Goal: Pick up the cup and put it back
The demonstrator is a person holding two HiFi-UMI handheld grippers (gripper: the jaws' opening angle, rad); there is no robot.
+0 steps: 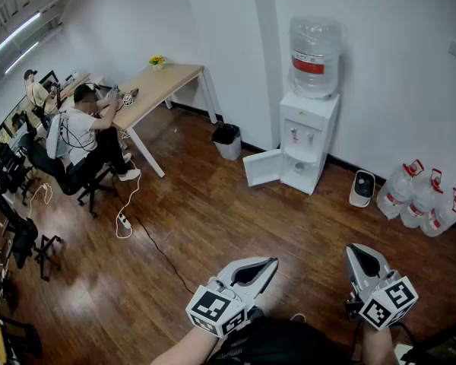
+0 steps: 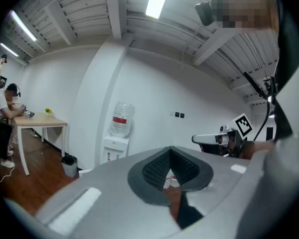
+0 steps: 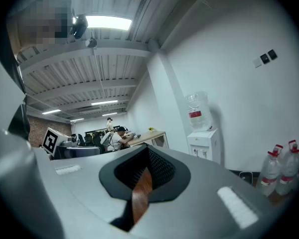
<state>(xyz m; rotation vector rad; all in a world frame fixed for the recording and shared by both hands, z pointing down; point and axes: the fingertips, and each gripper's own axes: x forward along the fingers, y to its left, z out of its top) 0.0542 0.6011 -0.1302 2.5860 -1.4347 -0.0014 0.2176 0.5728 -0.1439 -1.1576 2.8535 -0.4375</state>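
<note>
White water dispenser [image 1: 308,139] stands far beyond left tongs [image 1: 270,265] and right tongs [image 1: 353,251].

Through the left gripper [image 2: 171,175] camera I see its grey jaws pressed together, with only a thin slit between them. Beyond, a white water dispenser [image 2: 114,151] carries a bottle [image 2: 121,119]. A bin [image 2: 69,165] stands near it, a person [image 2: 4,114] sits at a wooden worktop [image 2: 41,121] far left, and the right gripper [image 2: 197,139] shows at right.
</note>
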